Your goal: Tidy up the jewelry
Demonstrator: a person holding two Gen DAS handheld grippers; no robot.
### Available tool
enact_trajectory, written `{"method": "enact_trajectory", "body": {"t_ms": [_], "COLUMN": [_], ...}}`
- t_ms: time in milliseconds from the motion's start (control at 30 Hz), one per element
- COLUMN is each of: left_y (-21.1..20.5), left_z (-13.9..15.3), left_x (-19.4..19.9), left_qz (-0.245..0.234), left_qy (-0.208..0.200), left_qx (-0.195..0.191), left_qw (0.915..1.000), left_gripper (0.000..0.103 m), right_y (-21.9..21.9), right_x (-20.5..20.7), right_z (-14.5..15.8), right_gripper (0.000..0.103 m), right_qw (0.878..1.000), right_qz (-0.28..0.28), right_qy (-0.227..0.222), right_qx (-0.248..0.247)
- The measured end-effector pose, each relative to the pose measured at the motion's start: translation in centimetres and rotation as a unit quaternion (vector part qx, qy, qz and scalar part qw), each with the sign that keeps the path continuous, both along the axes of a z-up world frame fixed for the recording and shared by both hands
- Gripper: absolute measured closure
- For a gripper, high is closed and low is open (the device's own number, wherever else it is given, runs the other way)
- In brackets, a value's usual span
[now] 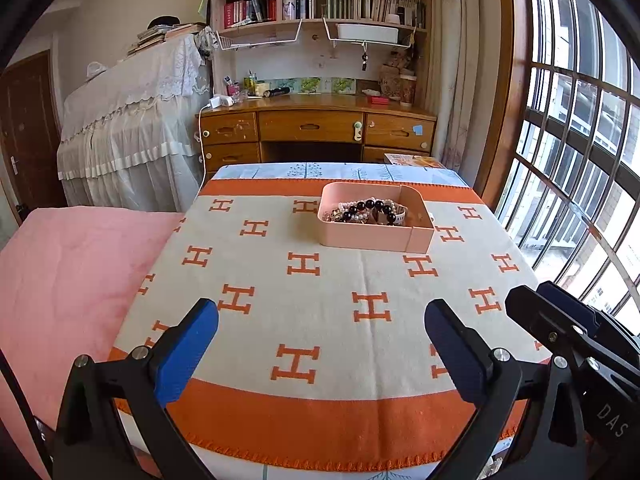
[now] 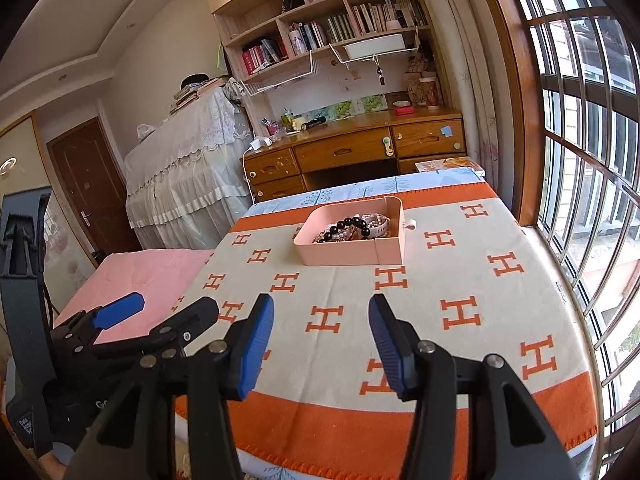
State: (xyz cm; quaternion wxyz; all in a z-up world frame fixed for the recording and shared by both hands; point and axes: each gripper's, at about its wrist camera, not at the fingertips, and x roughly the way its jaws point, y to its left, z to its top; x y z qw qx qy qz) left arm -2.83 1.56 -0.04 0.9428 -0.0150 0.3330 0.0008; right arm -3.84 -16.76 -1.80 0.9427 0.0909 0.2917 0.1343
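Observation:
A pink jewelry box [image 1: 372,240] [image 2: 340,254] sits on the far middle of the orange and cream H-pattern cloth [image 1: 320,312] [image 2: 460,280]. It holds a tangle of bracelets, with a black bead bracelet [image 1: 368,205] [image 2: 352,225] and pearl strands on top. Its right section is slid out like a drawer [image 1: 420,224] [image 2: 390,240]. My left gripper [image 1: 320,314] is open and empty, low over the near part of the cloth. My right gripper [image 2: 322,308] is open and empty, also near the front. The right gripper shows at the right edge of the left wrist view [image 1: 568,328].
A pink blanket [image 1: 68,280] lies left of the cloth. Behind the table stand a wooden desk with drawers [image 1: 316,128], a bookshelf [image 1: 320,0] and a lace-covered piece of furniture [image 1: 132,128]. A barred window [image 1: 580,140] runs along the right.

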Motion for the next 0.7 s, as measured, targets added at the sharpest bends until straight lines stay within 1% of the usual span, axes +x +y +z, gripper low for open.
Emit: {"method": "enact_trajectory", "body": {"t_ms": [400,700], "left_y": [0.02,-0.24], "left_z": [-0.75,-0.79], "left_x": [-0.07,-0.24], "left_qz": [0.008,0.012], "left_qy": [0.006,0.004], "left_qx": [0.004,0.011], "left_qw": [0.9999,0.9999], "left_gripper": [0.001,0.001], "right_y": [0.15,0.37], "right_x": [-0.05,-0.25], "right_z": [-0.36,-0.61], "right_gripper": [0.053,0.053], "right_qw": [1.0,1.0], "right_qz": [0.002,0.003], "right_qy": [0.004,0.007], "right_qx": [-0.001,0.001]}}
